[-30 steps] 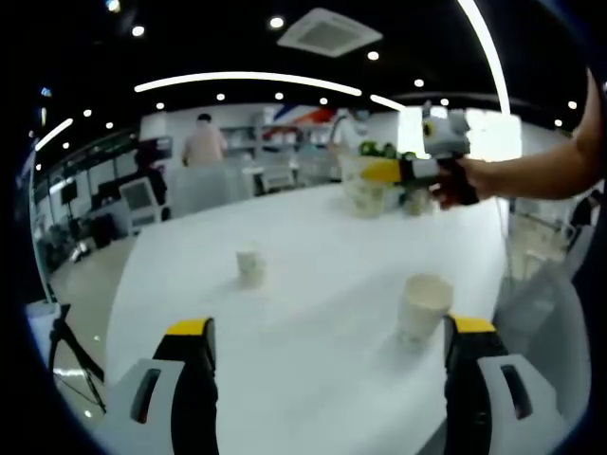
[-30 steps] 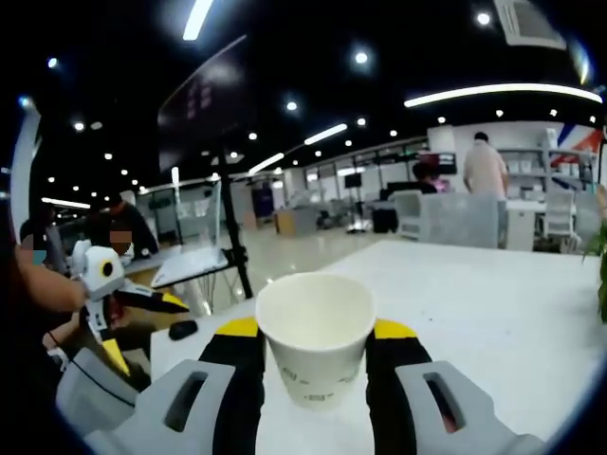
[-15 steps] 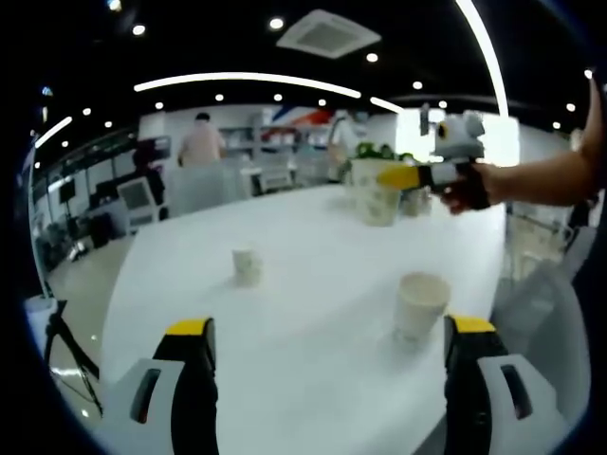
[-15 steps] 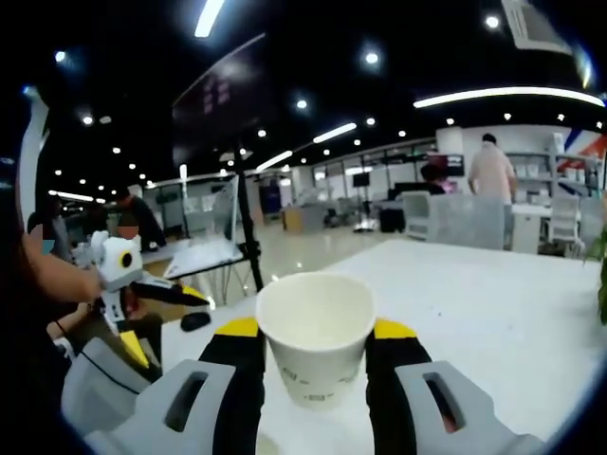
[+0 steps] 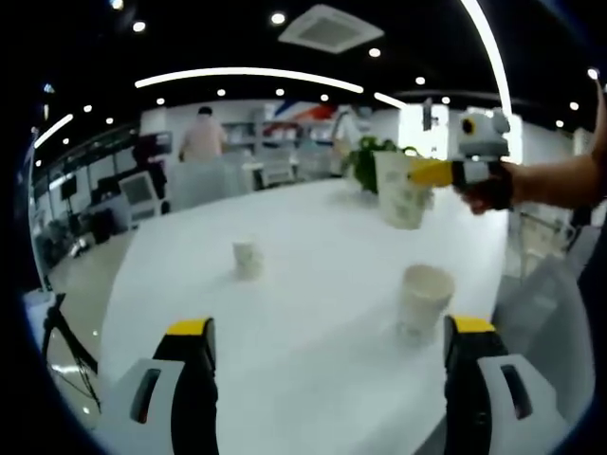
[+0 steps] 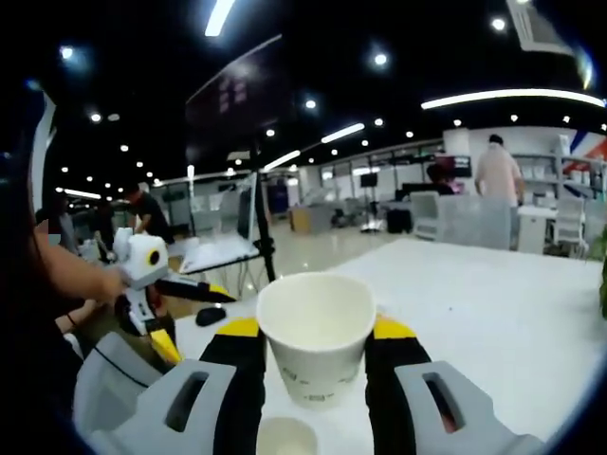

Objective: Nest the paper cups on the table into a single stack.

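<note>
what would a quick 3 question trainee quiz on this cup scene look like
1. True or false: the right gripper is shut on a paper cup.
2. In the left gripper view, how many cups stand on the white table? A) one B) two C) four
3. Fill in: the left gripper has its jaws ____ with nothing between them.

Key: 1 true. 2 B: a small far cup and a nearer cup; the held one is lifted off the table. 3 open.

Right claw [image 6: 316,343] gripping paper cup [image 6: 316,332], seemingly airborne
</note>
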{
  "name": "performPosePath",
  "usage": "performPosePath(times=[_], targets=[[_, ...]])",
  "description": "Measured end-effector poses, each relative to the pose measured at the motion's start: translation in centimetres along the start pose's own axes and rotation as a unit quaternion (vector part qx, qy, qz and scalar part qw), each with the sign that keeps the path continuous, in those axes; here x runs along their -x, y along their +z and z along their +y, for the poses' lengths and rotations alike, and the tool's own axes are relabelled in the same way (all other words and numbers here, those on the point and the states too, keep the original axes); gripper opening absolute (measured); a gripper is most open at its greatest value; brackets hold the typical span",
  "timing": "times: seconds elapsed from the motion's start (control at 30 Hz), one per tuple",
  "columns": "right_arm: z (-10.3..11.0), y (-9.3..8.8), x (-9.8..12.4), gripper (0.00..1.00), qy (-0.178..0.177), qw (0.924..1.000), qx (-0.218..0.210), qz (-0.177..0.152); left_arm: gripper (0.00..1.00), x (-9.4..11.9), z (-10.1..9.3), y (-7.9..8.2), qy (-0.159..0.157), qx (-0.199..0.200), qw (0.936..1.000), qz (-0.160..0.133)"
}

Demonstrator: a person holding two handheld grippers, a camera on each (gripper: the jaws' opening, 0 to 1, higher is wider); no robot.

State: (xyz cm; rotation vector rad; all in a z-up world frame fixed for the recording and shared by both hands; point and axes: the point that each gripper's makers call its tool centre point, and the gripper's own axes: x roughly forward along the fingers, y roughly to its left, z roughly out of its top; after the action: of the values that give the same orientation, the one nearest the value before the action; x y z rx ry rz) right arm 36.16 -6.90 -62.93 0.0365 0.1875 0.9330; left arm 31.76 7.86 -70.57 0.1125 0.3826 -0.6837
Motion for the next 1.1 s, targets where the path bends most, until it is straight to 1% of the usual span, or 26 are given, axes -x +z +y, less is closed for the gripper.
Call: performPosePath(times=[0.3, 0.37, 0.53, 0.63, 0.77, 1.1], targets=[[1.5, 0.6, 1.2, 0.38, 0.013, 0.9999, -0.004, -0.002, 0.99, -0.1, -0.1, 0.0, -0.002, 0.002, 1.0000, -0.002], [1.8, 1.0, 1.7, 0.38, 0.016, 0.9998, -0.007, -0.010, 0.99, -0.1, -0.1, 0.0, -0.002, 0.004, 1.0000, -0.002], [2.7, 1.6, 2.6, 0.38, 0.025, 0.9995, -0.009, -0.014, 0.99, -0.2, -0.1, -0.3, -0.001, 0.004, 1.0000, 0.000], [3.3, 1.7, 2.8, 0.38, 0.030, 0.9994, -0.007, -0.014, 0.99, -0.2, -0.1, -0.2, 0.000, 0.003, 1.0000, -0.001], [4.2, 1.3, 3.0, 0.38, 0.038, 0.9992, 0.003, -0.009, 0.99, -0.4, -0.1, -0.1, -0.001, 0.004, 1.0000, -0.002], [5.4, 1.3, 3.7, 0.38, 0.040, 0.9990, 0.008, -0.018, 0.99, -0.5, 0.0, -0.2, 0.000, 0.004, 1.0000, -0.001]])
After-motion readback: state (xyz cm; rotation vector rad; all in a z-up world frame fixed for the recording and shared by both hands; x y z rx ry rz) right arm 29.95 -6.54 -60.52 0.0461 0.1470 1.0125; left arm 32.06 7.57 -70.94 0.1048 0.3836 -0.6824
